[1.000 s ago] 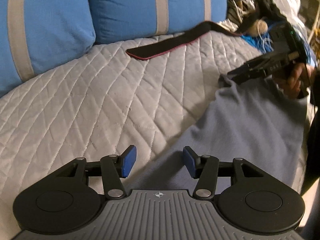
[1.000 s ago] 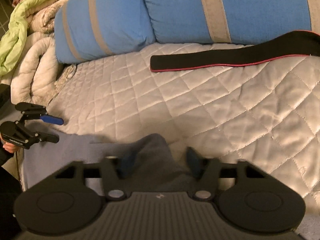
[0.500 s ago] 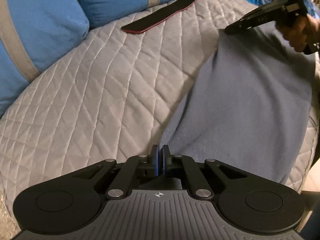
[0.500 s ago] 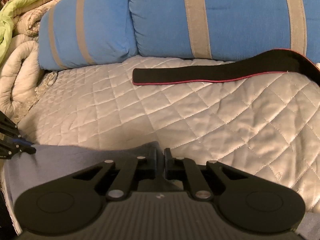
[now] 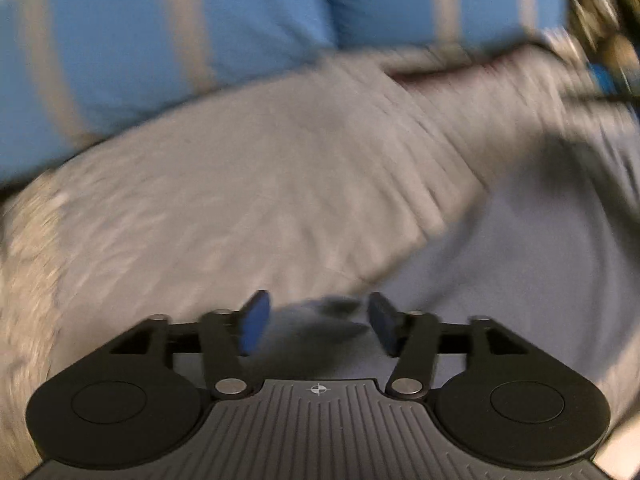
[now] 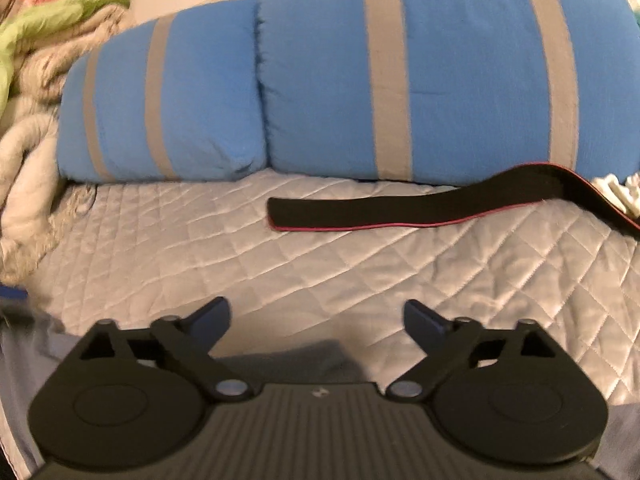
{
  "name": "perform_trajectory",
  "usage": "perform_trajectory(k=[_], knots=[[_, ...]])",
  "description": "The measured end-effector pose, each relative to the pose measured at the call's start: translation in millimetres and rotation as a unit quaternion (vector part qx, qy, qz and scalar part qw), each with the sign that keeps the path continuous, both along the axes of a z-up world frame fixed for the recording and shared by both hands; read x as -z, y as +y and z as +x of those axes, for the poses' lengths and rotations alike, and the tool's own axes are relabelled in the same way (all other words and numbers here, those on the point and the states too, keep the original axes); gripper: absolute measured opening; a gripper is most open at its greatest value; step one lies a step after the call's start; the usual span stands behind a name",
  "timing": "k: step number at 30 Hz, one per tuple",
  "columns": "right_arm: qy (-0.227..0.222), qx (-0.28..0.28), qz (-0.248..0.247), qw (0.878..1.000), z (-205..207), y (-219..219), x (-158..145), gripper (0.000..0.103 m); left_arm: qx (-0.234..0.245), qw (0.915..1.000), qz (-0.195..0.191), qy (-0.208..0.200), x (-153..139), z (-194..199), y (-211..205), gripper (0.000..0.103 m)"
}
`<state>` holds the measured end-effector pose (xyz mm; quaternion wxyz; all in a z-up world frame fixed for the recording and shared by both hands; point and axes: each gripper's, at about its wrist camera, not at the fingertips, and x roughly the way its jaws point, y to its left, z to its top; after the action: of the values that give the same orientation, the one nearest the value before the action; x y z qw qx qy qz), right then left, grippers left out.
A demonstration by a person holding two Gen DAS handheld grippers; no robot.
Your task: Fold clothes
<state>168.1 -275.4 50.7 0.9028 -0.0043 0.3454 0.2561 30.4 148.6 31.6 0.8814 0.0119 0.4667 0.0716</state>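
The view from the left wrist is smeared by motion. In it a grey-blue garment point(image 5: 528, 280) lies spread on the quilted bed cover point(image 5: 240, 200), to the right. My left gripper point(image 5: 318, 320) is open; a corner of the cloth lies loose between its blue pads point(image 5: 254, 322), which do not clamp it. My right gripper point(image 6: 316, 312) is open wide over the quilt point(image 6: 360, 272). A dark fold of the garment point(image 6: 308, 356) lies just behind its fingertips, close to the body. More of the cloth shows at the lower left edge point(image 6: 24, 364).
Two blue pillows with grey stripes point(image 6: 400, 80) line the far side of the bed. A black strap with a red edge point(image 6: 400, 210) lies on the quilt in front of them. Bundled blankets point(image 6: 24, 120) pile up at the left. Dark clutter point(image 5: 608, 20) sits far right.
Half a second ago both grippers were shut on the garment and held it up. Both have opened and let it go; the cloth now lies on the quilt. The left gripper is moving fast.
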Motion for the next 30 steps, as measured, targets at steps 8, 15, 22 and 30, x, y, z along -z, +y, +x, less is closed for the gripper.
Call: perform_trajectory(k=[8,15,22,30], knots=[[-0.018,-0.055,-0.031,0.998,-62.7,57.5,-16.4,0.103,-0.115,0.9838,-0.060,-0.123,-22.5,-82.5,47.0,0.066],[-0.089,-0.173,-0.068,0.979,-141.5,92.7,-18.4,0.103,-0.172,0.9747,-0.096,-0.106,-7.4,-122.2,51.4,0.066],[-0.210,-0.325,-0.197,0.901,-220.5,130.5,7.0,0.103,-0.148,0.9764,-0.062,-0.144,-13.0,-127.6,33.9,0.066],[-0.302,-0.333,-0.333,0.829,-244.9,149.4,40.6,0.103,-0.112,0.9792,-0.041,-0.164,-14.7,-115.6,14.5,0.066]])
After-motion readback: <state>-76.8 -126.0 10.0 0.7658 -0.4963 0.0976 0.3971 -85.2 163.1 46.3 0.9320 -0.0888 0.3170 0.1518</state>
